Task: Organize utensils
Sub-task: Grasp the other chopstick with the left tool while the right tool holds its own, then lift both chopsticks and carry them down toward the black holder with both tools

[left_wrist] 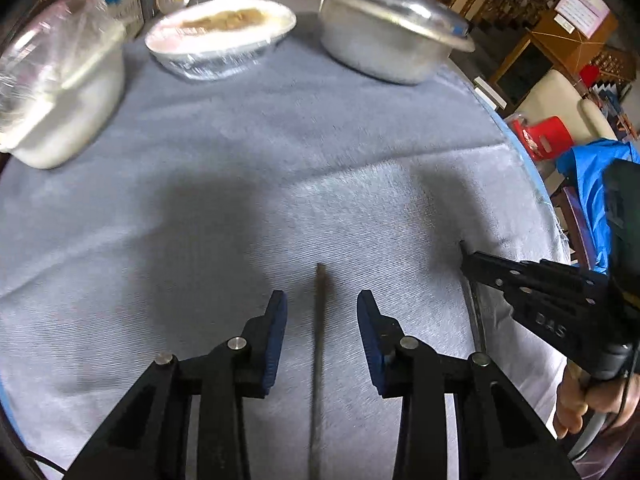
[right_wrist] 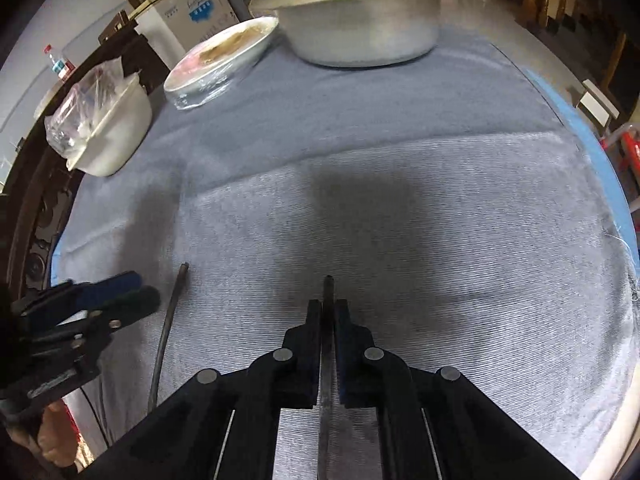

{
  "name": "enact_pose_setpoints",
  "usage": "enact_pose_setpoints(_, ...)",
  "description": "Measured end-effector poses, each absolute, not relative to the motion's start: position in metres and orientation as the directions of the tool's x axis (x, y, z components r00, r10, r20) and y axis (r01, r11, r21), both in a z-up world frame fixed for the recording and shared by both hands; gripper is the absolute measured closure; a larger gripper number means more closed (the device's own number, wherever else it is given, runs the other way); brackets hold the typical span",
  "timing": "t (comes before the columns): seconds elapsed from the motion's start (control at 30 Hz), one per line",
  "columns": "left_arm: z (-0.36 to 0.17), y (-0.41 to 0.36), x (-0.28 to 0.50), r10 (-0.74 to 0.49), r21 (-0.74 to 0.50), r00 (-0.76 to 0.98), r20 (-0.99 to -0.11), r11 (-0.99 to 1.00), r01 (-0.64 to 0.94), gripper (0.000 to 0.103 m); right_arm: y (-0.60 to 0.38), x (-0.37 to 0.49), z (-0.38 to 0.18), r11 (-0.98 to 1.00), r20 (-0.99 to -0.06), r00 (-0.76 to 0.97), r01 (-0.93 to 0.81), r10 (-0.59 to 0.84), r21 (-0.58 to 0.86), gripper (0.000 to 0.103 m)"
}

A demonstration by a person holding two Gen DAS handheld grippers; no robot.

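Right gripper [right_wrist: 328, 312]: we note its fingers pinched tight on a thin dark metal rod [right_wrist: 327, 360], tip protruding just past them, low over the grey cloth [right_wrist: 440, 220]. Left gripper [left_wrist: 322, 312] is spread wide, straddling a second rod [left_wrist: 318, 360] lying on the cloth, touching neither pad. Lidded pot [left_wrist: 384, 36] sits far back.

The right gripper [right_wrist: 329, 308] pinches a thin metal stick [right_wrist: 327, 360]. Another stick [right_wrist: 166, 332] lies on the gray cloth [right_wrist: 440, 220] to the left, near the left gripper [right_wrist: 136, 294].
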State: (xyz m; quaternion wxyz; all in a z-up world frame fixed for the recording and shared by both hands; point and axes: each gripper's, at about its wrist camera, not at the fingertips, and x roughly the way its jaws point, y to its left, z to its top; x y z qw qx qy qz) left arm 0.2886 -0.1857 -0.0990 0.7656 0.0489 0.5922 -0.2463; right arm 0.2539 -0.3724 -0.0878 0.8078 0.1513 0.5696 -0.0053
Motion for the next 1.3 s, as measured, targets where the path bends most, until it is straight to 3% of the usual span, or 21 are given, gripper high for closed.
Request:
enact_pose_setpoints(0.2, -0.116, -0.195, 0.298, -0.301, -0.236, 0.117, -0.946, 0.891, 0.387, 0.073, -0.378, 0.253, -0.087, 0.951, -0.921, 0.345, 0.178, 0.180, 0.253, 0.096)
enact_pose_setpoints(0.47, -0.116, -0.211, 0.298, -0.231, -0.159, 0.138, -0.963, 0.902, 0.401, 0.077, -0.372, 0.257, -0.095, 0.957, -0.928, 0.332, 0.170, 0.171, 0.237, 0.096)
enact_pose_setpoints(0.6, -0.116, -0.211, 0.294, -0.172, -0.091, 0.174, -0.970, 0.914, 0.394, 0.098, -0.366, 0.261, -0.093, 0.971, -0.942, 0.307, 0.146, 0.138, 0.190, 0.095)
enact_pose_setpoints(0.8, -0.114, -0.198, 0.286, -0.205, -0.126, 0.182, -0.962, 0.921, 0.368, 0.098, -0.349, 0.262, -0.091, 0.992, -0.945, 0.323, 0.088, 0.054, 0.087, 0.096)
enact_pose_setpoints(1.0, -0.094, -0.154, 0.272, -0.255, -0.173, 0.259, -0.932, 0.938, 0.300, 0.098, -0.355, 0.244, -0.072, 0.982, -0.899, 0.429, 0.114, 0.091, 0.153, 0.097)
enact_pose_setpoints(1.3, -0.017, -0.082, 0.239, -0.293, -0.211, 0.466, -0.835, 0.952, 0.221, 0.098, -0.357, 0.178, 0.000, 0.969, -0.721, 0.678, 0.050, 0.145, 0.242, 0.097)
